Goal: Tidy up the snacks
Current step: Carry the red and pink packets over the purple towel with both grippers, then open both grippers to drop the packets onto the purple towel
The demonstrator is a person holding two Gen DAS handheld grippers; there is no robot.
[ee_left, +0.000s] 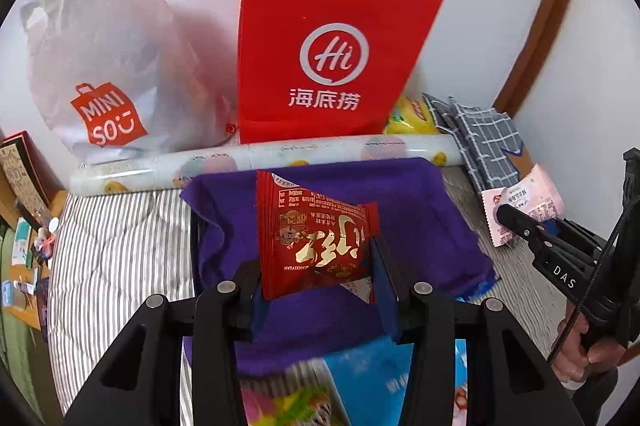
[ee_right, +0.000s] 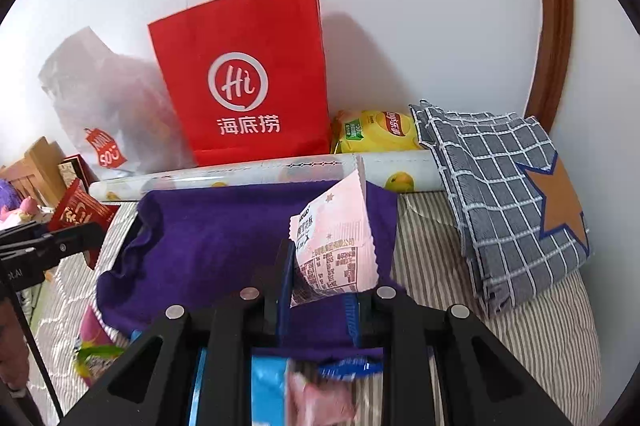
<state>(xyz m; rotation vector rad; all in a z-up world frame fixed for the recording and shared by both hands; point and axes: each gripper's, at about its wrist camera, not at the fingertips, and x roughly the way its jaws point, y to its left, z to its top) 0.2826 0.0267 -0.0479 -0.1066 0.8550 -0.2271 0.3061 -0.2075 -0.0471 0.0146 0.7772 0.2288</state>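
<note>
Here, on a striped bed [ee_left: 120,226] by a white wall [ee_right: 400,5], both grippers clench snacks: left gripper [ee_left: 316,266] a red packet [ee_left: 312,234], right gripper [ee_right: 320,278] a pink packet [ee_right: 336,246].

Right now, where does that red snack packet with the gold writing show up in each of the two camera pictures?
Left wrist view: the red snack packet sits at center, clamped between the left gripper fingers, above the purple cloth.
Right wrist view: the same packet shows at the far left edge, held by the left gripper.
Shared landmark: the red paper bag against the wall.
</note>
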